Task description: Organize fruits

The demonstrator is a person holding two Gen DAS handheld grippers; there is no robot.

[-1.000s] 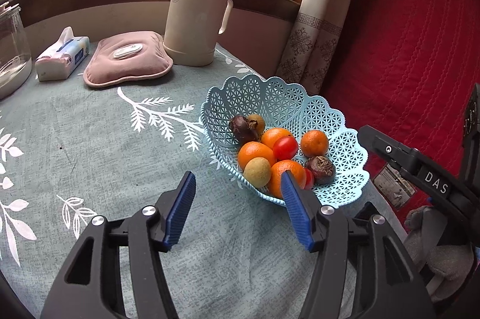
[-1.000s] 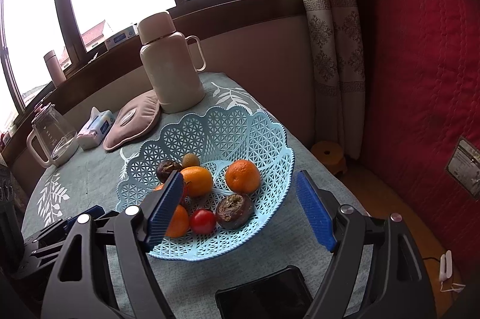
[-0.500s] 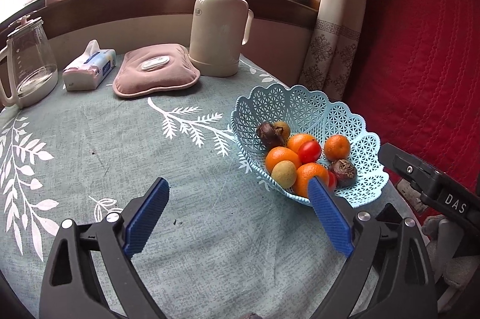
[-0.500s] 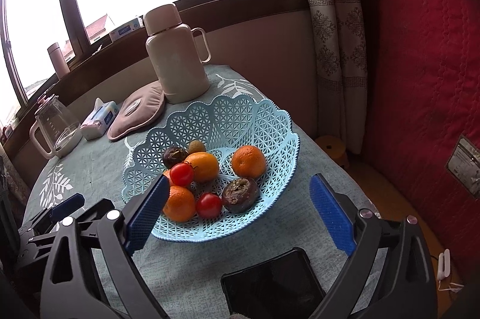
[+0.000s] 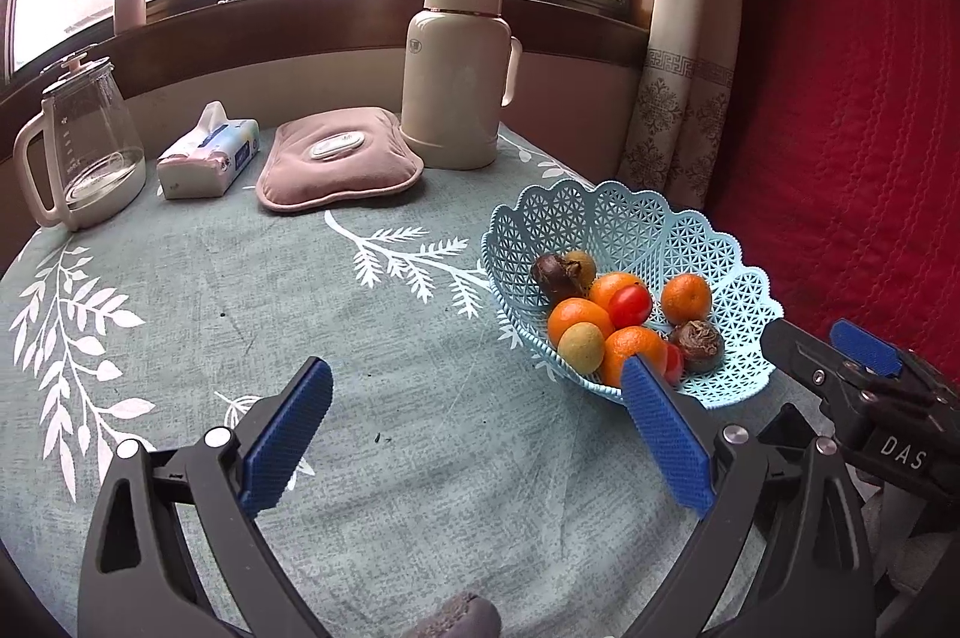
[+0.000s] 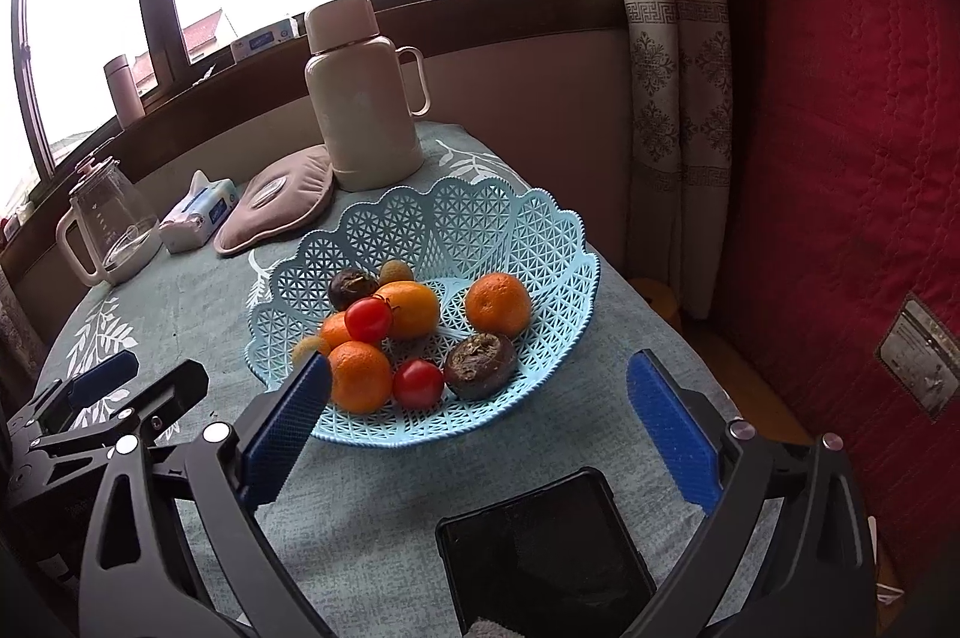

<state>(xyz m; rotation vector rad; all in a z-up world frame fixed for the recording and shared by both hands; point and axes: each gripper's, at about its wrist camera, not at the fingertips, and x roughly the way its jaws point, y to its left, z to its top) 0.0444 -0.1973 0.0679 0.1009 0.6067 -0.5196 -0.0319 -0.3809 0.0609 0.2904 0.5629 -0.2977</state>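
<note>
A pale blue lattice basket (image 6: 528,230) with a scalloped rim sits upright on the table, near its edge. Inside lie four oranges (image 6: 498,303), two red tomatoes (image 6: 368,319), two dark wrinkled fruits (image 6: 480,365), possibly passion fruit, and two small yellow-green ones (image 5: 581,347).

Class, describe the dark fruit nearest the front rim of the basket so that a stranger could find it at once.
Find the pale blue lattice basket on the leaf-print tablecloth. Near its front rim, right of a small red tomato, lies the dark fruit. Unlike the smooth dark one behind, it is brown, wrinkled and caved in on top.
</note>
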